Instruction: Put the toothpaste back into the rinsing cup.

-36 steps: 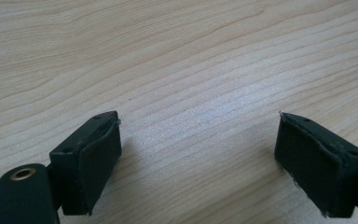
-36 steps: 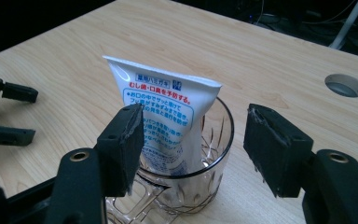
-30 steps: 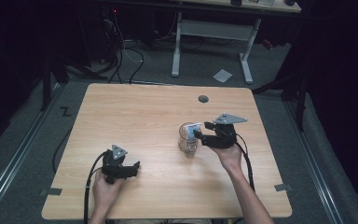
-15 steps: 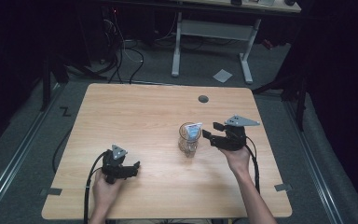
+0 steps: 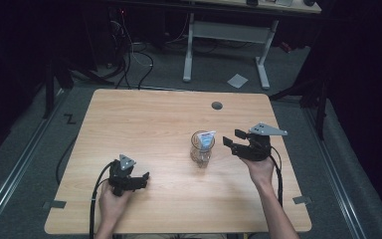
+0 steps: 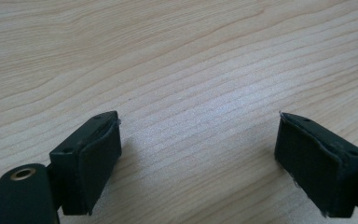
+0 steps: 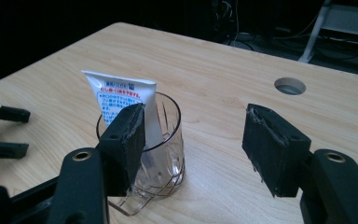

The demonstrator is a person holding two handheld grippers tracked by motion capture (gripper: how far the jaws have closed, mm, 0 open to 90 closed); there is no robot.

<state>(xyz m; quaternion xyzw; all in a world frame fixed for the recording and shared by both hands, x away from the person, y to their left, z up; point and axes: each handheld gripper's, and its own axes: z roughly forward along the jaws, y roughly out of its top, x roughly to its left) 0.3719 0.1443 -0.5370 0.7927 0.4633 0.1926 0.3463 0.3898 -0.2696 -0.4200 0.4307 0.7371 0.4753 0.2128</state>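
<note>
A clear cut-glass tumbler (image 5: 200,152) stands upright near the middle of the wooden table (image 5: 144,119), with a white tube (image 5: 206,139) leaning inside it. In the right gripper view the tumbler (image 7: 165,156) and the tube (image 7: 121,91) sit just behind the left jaw. My right gripper (image 5: 232,138) hovers a little to the right of the glass, open, nothing between its pads (image 7: 196,126). Over the front left of the table my left gripper (image 5: 142,180) is held low, open over bare wood (image 6: 198,140). It appears again as the left gripper (image 7: 4,130) at the edge of the right gripper view.
A round cable hole (image 5: 217,105) lies in the table behind the glass, also seen as the hole (image 7: 290,86) in the right gripper view. Cables trail from both grippers toward the front edge. A desk frame (image 5: 226,45) stands on the floor beyond the table.
My right gripper has drawn away to the right from the tumbler, which stays standing with the tube in it. The left gripper has not moved.
</note>
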